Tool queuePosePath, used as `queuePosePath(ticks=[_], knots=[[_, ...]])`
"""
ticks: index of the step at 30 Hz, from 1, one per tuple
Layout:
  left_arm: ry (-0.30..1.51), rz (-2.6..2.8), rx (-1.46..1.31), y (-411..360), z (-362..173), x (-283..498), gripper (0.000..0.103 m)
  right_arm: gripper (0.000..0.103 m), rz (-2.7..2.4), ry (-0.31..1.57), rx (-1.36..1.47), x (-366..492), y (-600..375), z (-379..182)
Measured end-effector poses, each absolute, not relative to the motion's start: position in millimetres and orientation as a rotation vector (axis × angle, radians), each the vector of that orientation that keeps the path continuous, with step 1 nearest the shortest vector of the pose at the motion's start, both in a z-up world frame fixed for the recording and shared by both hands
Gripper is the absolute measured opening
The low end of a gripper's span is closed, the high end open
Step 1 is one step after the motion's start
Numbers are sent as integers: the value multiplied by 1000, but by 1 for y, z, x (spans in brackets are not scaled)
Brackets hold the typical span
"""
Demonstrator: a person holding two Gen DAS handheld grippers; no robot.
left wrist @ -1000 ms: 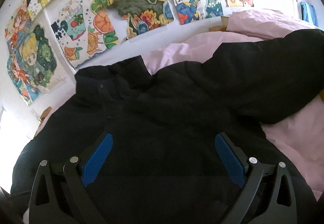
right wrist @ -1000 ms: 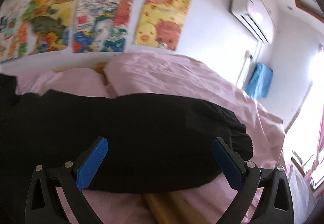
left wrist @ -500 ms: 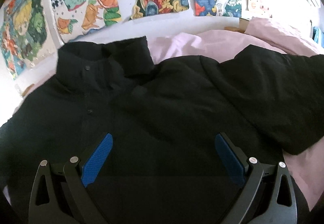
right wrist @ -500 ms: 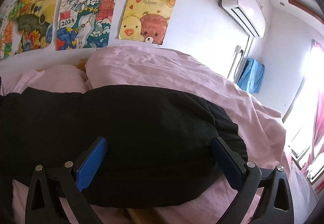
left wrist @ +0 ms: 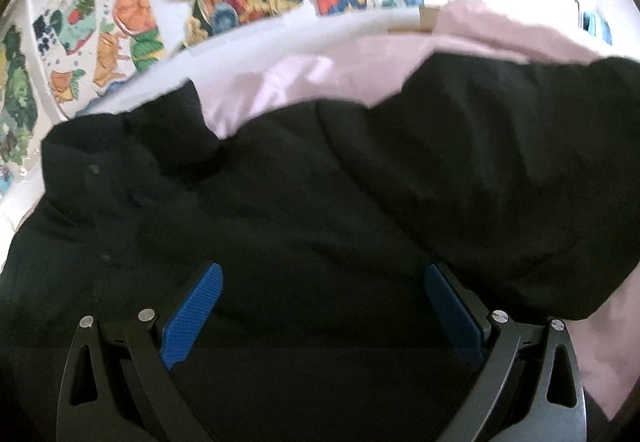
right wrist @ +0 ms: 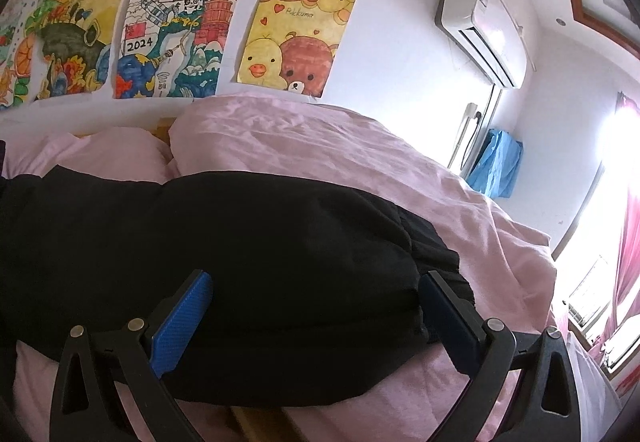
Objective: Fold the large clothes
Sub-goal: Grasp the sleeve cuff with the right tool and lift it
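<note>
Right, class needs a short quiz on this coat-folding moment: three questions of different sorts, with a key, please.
1. True or false: the left gripper is shut on the black jacket.
2. Multiple choice: the sleeve in front of the right gripper lies on A) a wooden floor, B) pink bedding, C) a blue towel.
3. Fill in: the year written on one wall drawing is ____.

Key:
1. False; its jaws stand wide open over the jacket.
2. B.
3. 2024.
</note>
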State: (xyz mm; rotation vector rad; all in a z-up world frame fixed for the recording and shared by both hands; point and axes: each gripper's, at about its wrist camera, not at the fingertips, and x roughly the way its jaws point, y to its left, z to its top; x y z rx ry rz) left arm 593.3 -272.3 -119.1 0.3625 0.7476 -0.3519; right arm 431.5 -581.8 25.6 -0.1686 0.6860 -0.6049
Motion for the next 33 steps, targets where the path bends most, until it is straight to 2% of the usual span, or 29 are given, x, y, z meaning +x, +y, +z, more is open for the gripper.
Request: queuePosePath(ticks=[10, 23, 27, 28, 29, 31, 33], knots=[[851, -368, 337, -267, -148, 610, 102, 103, -602, 647, -78, 418, -607, 39], [871, -376, 316, -267, -153, 609, 102, 101, -483, 634, 430, 404, -673, 40], [870, -378, 315, -266, -153, 609, 102, 92, -546, 636, 432, 402, -669, 42], [868, -377, 313, -266, -152, 608, 102, 84, -551, 632, 424, 402, -668, 41], [867, -377, 311, -265, -151, 607, 102, 81, -560, 628, 419, 401, -668, 41], [863, -374, 304, -263, -148, 606, 102, 61, -572, 609, 416, 399, -667, 41], [863, -367, 293, -260, -144, 605, 101, 48, -545, 590, 417, 399, -663, 42]])
